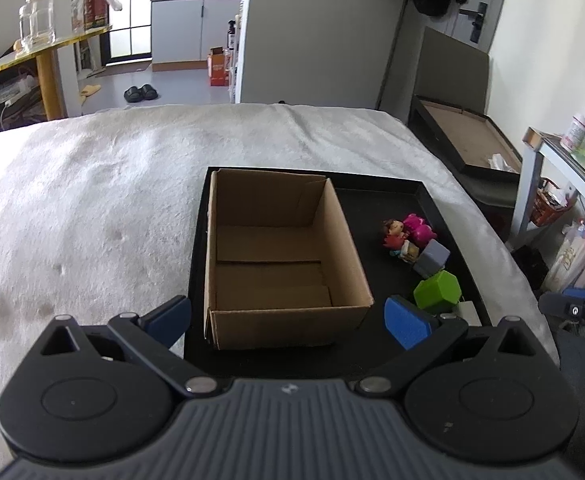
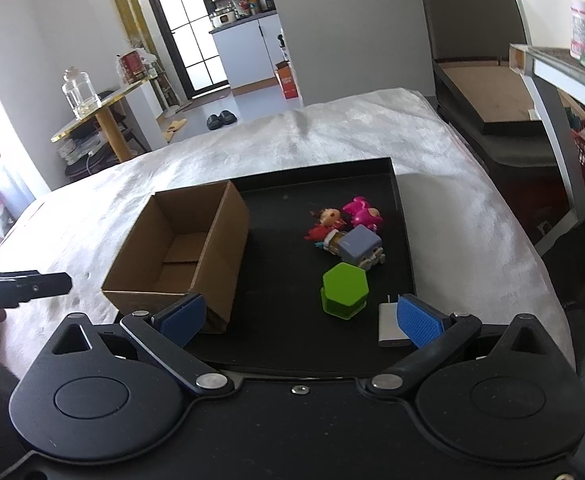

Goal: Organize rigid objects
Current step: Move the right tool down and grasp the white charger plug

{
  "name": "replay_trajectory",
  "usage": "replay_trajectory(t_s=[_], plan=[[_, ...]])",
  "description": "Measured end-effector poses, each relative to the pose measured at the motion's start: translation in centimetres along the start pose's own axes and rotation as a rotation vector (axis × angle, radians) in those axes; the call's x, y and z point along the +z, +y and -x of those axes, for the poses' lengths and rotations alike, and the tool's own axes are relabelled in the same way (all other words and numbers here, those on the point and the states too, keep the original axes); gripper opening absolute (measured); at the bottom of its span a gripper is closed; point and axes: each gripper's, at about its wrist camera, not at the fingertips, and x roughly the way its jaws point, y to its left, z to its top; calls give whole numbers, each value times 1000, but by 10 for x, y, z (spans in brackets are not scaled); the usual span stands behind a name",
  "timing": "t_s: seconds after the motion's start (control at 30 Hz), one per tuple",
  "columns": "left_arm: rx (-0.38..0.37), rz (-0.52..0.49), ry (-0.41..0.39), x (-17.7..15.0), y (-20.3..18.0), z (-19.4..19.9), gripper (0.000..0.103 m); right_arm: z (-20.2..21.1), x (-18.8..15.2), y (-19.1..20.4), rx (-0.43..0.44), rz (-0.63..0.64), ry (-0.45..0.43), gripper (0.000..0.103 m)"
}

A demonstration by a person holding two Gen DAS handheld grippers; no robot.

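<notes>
Both sets of fingers spread wide, nothing held: left gripper [image 1: 288, 320] faces the cardboard box [image 1: 280, 256], right gripper [image 2: 300, 316] hangs over the near edge of the black tray [image 2: 402, 216]. Box empty, on the tray's left. Toys bunched on the right: green hexagon block [image 2: 345, 294], grey cube [image 2: 359, 245], pink figure [image 2: 362, 212], small doll [image 2: 329, 218], a white flat piece [image 2: 388, 326] just beside my right finger. Risks: cube and dolls touch, so closing on one likely drags its neighbours. Tray sits on a soft bed [image 2: 472, 216]; pressing down could tip it. Light box could skid if bumped.
</notes>
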Motion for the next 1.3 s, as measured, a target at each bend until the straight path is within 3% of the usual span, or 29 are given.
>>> replay_trajectory(t_s=[0.8, 1.03, 1.3], plan=[[174, 13, 40, 18, 17, -42, 103, -52, -2, -42, -11, -34, 71, 103], [275, 30, 60, 23, 23, -60, 103, -69, -4, -52, -37, -36, 96, 102], [281, 47, 84, 23, 18, -90, 102, -94, -7, -64, -75, -52, 140, 74]])
